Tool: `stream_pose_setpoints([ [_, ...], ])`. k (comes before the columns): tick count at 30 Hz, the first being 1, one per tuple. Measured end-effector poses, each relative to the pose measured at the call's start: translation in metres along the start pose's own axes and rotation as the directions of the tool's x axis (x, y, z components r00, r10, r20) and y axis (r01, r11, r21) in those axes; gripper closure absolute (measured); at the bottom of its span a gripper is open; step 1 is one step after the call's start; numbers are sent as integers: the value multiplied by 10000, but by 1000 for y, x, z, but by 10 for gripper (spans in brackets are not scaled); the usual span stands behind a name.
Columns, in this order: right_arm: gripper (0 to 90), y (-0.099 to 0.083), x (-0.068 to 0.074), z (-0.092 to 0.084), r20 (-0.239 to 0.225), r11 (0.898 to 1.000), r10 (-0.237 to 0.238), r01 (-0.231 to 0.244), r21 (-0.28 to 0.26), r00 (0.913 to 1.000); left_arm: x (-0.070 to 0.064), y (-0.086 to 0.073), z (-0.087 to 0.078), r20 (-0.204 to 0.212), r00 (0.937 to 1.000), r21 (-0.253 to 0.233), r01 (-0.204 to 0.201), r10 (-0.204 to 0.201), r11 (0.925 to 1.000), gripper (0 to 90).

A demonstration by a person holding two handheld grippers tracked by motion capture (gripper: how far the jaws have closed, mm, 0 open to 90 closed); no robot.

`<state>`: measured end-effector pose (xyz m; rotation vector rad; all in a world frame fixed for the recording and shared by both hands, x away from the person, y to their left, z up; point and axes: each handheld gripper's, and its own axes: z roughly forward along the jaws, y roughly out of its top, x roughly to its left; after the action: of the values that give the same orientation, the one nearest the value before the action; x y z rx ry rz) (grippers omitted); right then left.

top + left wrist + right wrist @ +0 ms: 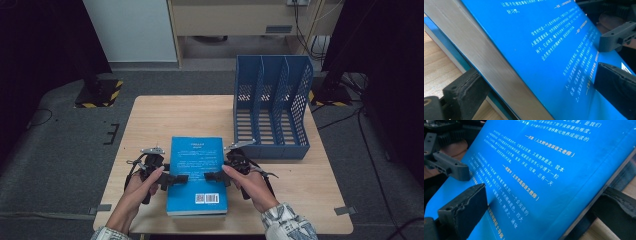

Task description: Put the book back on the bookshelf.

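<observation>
Both tongs, left (175, 179) and right (214, 176), clamp the blue book (196, 165) at opposite edges; next, probably lifting toward the file rack (272, 107).

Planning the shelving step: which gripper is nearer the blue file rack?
Right. The right gripper grips the book's right edge just before the file rack; the left gripper holds the far edge.

A recording lab: a lone wooden table (150, 120) stands on grey carpet (60, 150) between dark curtains (40, 40), hazard-striped stand bases (98, 94) and loose cables (350, 117), with a blue file rack (272, 107) as prop.
</observation>
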<state>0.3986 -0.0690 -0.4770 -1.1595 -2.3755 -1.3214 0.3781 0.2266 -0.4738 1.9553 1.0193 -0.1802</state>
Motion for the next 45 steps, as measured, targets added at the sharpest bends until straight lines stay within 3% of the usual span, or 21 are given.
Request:
stream_pose_setpoints([
  [9, 33, 7, 5, -3, 185, 9991, -422, 423, -12, 9989, -3, 4, -5, -261, 9995, 10, -149, 149, 9999, 23],
  [12, 42, 10, 6, -4, 292, 9987, -500, 499, 43, 9983, -5, 8, -6, -433, 9986, 227, -297, 307, 9993, 23],
  [16, 95, 13, 8, -9, 375, 9979, -604, 613, -225, 9975, -5, 11, -10, -498, 9981, 137, -362, 369, 9992, 41],
  [20, 95, 14, 5, -8, 344, 9990, -419, 424, -136, 9985, -6, 14, -8, -664, 9969, 191, -418, 429, 9989, 45],
  [25, 97, 16, 8, -10, 432, 9984, -501, 511, -229, 9978, -9, 17, -9, -833, 9952, 59, -517, 520, 9986, 49],
  [37, 150, 27, 13, -15, 536, 9965, -646, 672, -495, 9965, -16, 29, -18, -1297, 9866, -182, -1024, 992, 9946, 91],
  [41, 181, 33, 18, -19, 829, 9932, -955, 1006, -591, 9920, -18, 33, -21, -1482, 9824, -228, -1184, 1138, 9927, 97],
  [45, 219, 38, 20, -23, 889, 9925, -934, 998, -711, 9917, -19, 36, -24, -1591, 9807, -278, -1199, 1141, 9924, 115],
])
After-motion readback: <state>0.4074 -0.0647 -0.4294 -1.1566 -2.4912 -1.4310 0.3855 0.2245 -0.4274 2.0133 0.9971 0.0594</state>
